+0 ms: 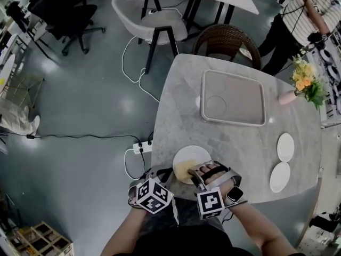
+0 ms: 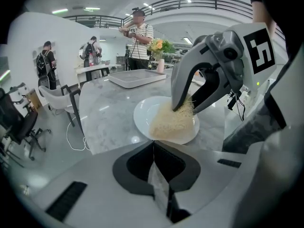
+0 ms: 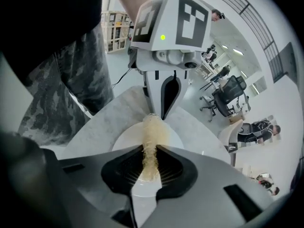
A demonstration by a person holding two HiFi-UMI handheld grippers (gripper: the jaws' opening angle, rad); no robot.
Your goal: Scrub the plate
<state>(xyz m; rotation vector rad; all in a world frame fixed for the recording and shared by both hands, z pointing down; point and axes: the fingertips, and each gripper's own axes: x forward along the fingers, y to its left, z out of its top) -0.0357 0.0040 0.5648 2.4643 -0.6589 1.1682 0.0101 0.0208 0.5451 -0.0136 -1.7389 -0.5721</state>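
The left hand-held gripper has its jaws closed on the rim of the plate. The right hand-held gripper, just beside it, angles downward, jaws clamped on the fibrous scrub pad.

White plate, pale yellow scrubber, grey marbled table.

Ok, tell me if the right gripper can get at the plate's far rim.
Probably yes. The right gripper, shut on the scrubber, presses it on the plate; the left gripper pinches only the near rim, and the far rim lies bare.
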